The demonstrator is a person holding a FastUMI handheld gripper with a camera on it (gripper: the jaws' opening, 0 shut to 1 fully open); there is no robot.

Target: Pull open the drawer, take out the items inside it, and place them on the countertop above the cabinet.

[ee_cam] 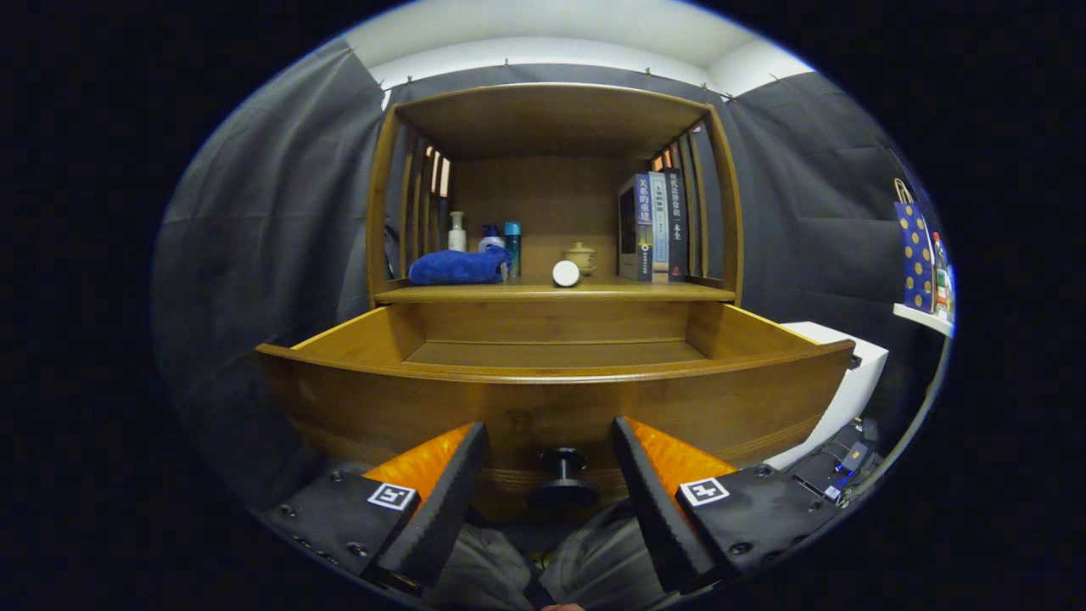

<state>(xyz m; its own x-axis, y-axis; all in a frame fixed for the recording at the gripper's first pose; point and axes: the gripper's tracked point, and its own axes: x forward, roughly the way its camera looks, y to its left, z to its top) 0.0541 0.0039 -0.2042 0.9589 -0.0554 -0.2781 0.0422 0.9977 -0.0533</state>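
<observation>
Cabinet (551, 119) is standing straight ahead of the tongs, filling most of what's beyond them; wooden, w/ an open shelf compartment up top. Drawer (543, 399) is sitting pulled out toward the tongs, its front panel just ahead of the fingertips, its long axis running crosswise, left-right relative to the tongs. Drawer floor that is showing is looking bare; near part of the inside is hidden behind the front panel, so can't tell if anything is lying there.

Countertop (551, 292) is lying above and beyond the drawer, i.e. up and fwd from the tongs. On it, going by size: books (653, 225) standing upright to the right side, blue towel (458, 266) lying to the left, bottles (484, 233) standing behind the towel, small lidded pot (580, 255) near the middle, white round thing (565, 273) just in front of the pot. Judging by that, items may already be out, but not certain.

Gripper (550, 450) is hanging open wide, fingers (450, 492) well apart, holding nothing. Drawer knob (562, 479) is sitting btwn the fingers, roughly centred, touching neither as far as I can see.

Key relation: the knob is lying dead btwn the fingers, w/ its stem pointing back along the tongs' own axis, so next move is likely either closing on it or lifting up and over the front panel to check the drawer's near part.
</observation>
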